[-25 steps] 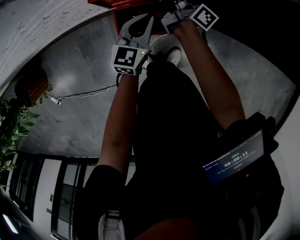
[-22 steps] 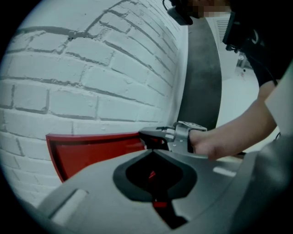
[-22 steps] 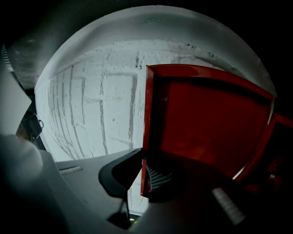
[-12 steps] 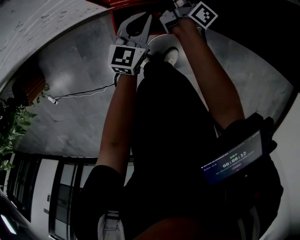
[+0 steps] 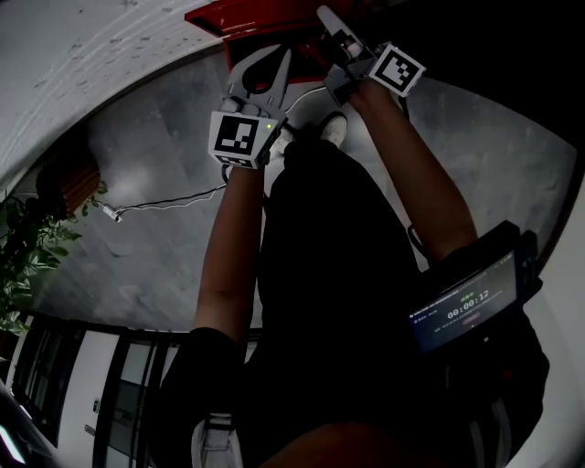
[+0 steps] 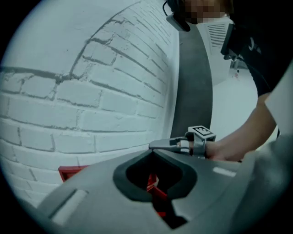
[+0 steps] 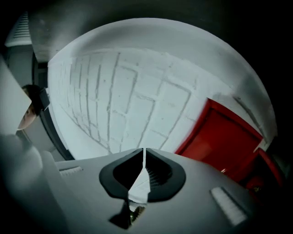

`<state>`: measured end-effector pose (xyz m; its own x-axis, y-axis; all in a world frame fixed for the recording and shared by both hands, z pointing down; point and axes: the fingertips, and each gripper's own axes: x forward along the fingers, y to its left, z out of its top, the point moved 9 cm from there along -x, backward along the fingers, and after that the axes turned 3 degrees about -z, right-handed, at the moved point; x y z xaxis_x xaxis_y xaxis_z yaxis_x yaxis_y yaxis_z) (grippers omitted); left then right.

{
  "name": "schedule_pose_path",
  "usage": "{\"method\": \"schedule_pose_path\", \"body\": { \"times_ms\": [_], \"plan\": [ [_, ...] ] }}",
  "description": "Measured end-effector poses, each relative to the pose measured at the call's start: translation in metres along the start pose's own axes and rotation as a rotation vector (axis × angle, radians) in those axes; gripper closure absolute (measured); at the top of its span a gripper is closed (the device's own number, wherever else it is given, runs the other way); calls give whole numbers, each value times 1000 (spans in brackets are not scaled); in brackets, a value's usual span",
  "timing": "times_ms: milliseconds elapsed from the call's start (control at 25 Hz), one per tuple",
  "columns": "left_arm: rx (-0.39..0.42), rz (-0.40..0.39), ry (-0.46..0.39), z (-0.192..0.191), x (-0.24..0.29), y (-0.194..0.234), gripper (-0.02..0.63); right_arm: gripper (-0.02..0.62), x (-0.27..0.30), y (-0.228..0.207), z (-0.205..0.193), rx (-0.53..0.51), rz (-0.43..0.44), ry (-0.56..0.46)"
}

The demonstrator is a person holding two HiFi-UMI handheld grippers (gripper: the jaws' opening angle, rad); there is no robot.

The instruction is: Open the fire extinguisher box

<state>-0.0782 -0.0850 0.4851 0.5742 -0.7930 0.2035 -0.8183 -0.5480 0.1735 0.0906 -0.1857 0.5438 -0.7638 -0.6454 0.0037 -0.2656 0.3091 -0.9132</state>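
Note:
The red fire extinguisher box stands against the white brick wall at the top of the head view. It shows as a red framed door at the right of the right gripper view. My left gripper is shut with nothing in it, just below the box. Red shows through the hole behind its tips. My right gripper points level at the wall, left of the door. Its jaws have just been closing, and only a hairline slit is left, with nothing between them. It also shows in the left gripper view.
The white brick wall fills both gripper views. On the grey floor lies a thin cable. A potted plant is at the left. The person's legs and shoe are under the grippers. A screen device hangs at the right.
Both grippers have risen toward the red box, and more of it shows at the top edge. The right gripper has rolled, so its long jaws now show pointing up-left.

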Motion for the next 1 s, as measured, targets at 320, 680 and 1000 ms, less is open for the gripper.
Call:
{"method": "schedule_pose_path", "body": {
  "times_ms": [320,680,1000],
  "plan": [
    [20,-61,-30,103,-76,-72,604,586,-55,172,22,-521,103,187],
    [77,-99,-54,146,-120,-76,604,586,-72,259,-12,-879,271,276],
    [94,-138,-106,193,-162,-123,604,586,-119,344,-16,-961,312,319]
  ]
}}
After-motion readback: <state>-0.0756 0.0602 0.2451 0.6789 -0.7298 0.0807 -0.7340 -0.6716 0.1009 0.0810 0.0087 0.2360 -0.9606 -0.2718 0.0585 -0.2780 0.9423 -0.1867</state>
